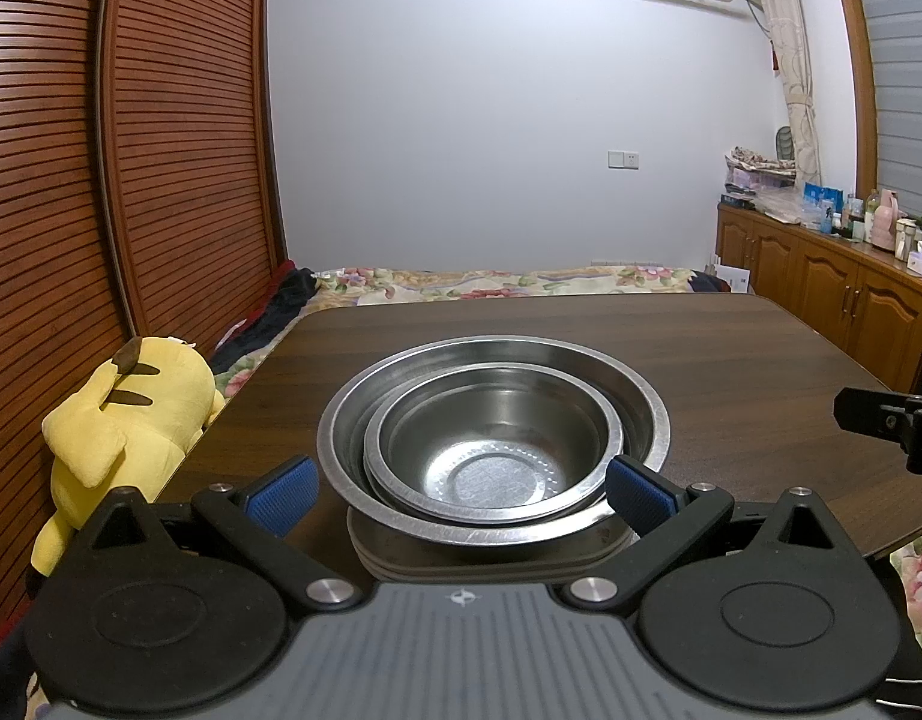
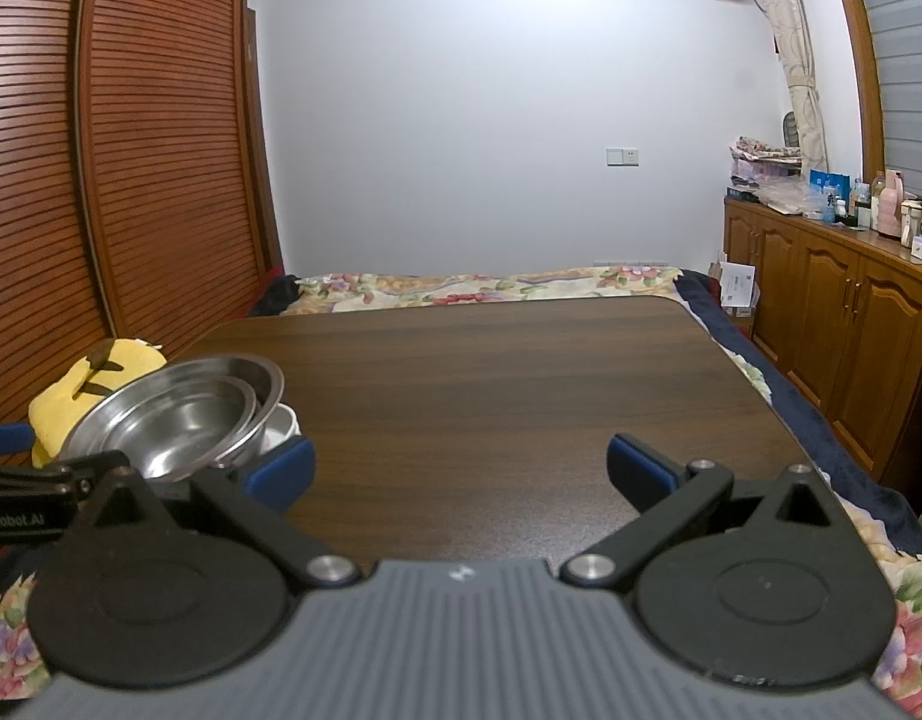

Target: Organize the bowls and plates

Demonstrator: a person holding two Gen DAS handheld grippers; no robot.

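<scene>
Each gripper, left (image 1: 461, 489) and right (image 2: 461, 474), has a ribbed grey body with a small white emblem, two black round housings, black linkage arms with silver screws, and blue textured pads (image 1: 284, 489).

A home bedroom: a bed (image 2: 491, 288) with a floral cover lies behind the table (image 2: 491, 396), beside louvred wardrobe doors (image 1: 179, 150), a cluttered wooden sideboard (image 2: 833, 324), a curtain (image 1: 791, 60), and a yellow plush toy (image 1: 125, 414).

Dark wooden table (image 2: 491, 372), white dish (image 2: 281, 429) below
</scene>
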